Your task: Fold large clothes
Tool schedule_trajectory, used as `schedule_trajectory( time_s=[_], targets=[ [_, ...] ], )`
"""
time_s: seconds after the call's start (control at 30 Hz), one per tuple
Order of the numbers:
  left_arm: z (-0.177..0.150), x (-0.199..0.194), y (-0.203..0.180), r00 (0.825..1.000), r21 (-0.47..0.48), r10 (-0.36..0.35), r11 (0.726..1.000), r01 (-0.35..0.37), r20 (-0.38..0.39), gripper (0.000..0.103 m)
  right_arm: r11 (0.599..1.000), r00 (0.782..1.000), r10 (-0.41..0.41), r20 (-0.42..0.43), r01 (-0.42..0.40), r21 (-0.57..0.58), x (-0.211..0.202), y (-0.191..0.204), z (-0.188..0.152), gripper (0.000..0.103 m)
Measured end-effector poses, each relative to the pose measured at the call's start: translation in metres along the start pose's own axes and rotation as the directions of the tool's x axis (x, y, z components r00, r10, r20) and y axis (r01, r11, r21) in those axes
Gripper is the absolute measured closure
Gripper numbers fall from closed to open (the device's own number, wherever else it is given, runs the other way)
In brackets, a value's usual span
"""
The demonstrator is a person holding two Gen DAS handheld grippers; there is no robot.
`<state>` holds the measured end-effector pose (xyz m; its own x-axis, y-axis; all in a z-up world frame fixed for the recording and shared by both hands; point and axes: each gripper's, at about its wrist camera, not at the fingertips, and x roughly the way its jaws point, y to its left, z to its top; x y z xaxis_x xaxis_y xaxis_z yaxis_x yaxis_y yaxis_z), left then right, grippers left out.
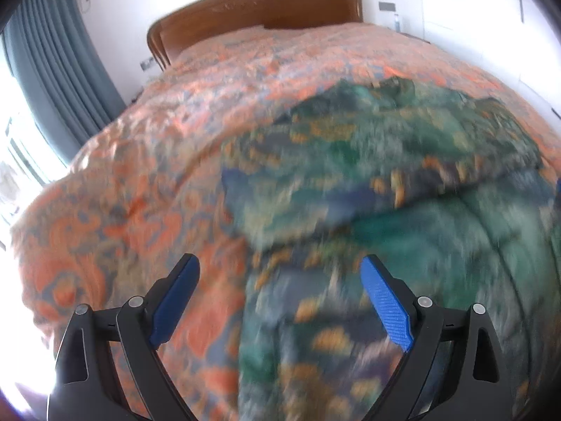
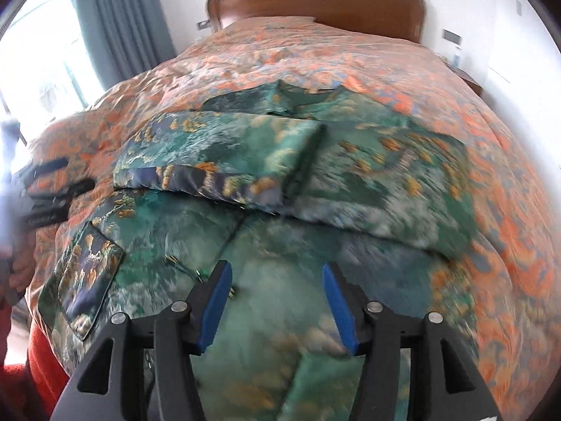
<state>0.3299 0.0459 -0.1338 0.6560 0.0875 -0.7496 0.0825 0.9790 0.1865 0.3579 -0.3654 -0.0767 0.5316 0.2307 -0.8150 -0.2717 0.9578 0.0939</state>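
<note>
Just one green garment (image 2: 217, 161) and two empty claws.

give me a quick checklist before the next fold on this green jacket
1. Left gripper open, nothing between the pads: ok.
2. Right gripper open, nothing held: ok.
3. Both sleeves folded across the green jacket: ok.
4. Jacket fully on the orange bedspread: ok.
5. Hem lying flat: cannot tell, it is hidden below the grippers.
6. Patch pocket lying flat: ok.
</note>
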Motion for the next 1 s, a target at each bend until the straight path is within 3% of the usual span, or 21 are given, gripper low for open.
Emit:
schedule_trajectory(
  time_s=[0.13, 0.2, 0.3, 0.37, 0.63, 0.73, 0.87, 1.0],
  targets=[
    [-0.054, -0.004, 0.044, 0.995, -0.048, -0.045, 0.998, 0.041, -0.094, 0.009, 0.996, 0.999, -0.032, 0.027, 0.030, 0.088, -0.042, -0.044, -0.032, 0.047],
    [-0.081, -0.005, 0.064, 0.986, -0.095, -0.084, 0.993, 0.071, -0.143, 0.009, 0.990, 0.998, -0.064, 0.021, 0.061, 0.127, -0.058, -0.067, -0.049, 0.040],
    [-0.111, -0.010, 0.080, 0.974, -0.170, -0.139, 0.979, 0.108, -0.181, 0.009, 0.969, 0.991, -0.130, -0.029, 0.133, 0.207, -0.080, -0.111, -0.087, 0.040],
    [-0.125, -0.015, 0.082, 0.968, -0.212, -0.171, 0.969, 0.130, -0.185, 0.009, 0.955, 0.989, -0.131, -0.067, 0.144, 0.258, -0.088, -0.130, -0.110, 0.040],
    [-0.140, -0.004, 0.060, 0.939, -0.212, -0.277, 0.949, 0.233, -0.204, 0.009, 0.941, 0.993, -0.019, -0.116, 0.057, 0.334, -0.081, -0.137, -0.156, 0.040],
    [-0.139, -0.002, 0.050, 0.923, -0.204, -0.328, 0.936, 0.287, -0.202, 0.009, 0.936, 0.992, 0.020, -0.124, 0.025, 0.351, -0.073, -0.136, -0.161, 0.040],
    [-0.138, 0.000, 0.041, 0.922, -0.191, -0.327, 0.938, 0.289, -0.207, 0.009, 0.933, 0.990, 0.063, -0.126, -0.013, 0.361, -0.067, -0.131, -0.162, 0.038],
    [-0.138, -0.001, 0.044, 0.908, -0.227, -0.367, 0.919, 0.321, -0.202, 0.015, 0.942, 0.989, 0.078, -0.129, -0.030, 0.334, -0.064, -0.124, -0.162, 0.038]
  ],
)
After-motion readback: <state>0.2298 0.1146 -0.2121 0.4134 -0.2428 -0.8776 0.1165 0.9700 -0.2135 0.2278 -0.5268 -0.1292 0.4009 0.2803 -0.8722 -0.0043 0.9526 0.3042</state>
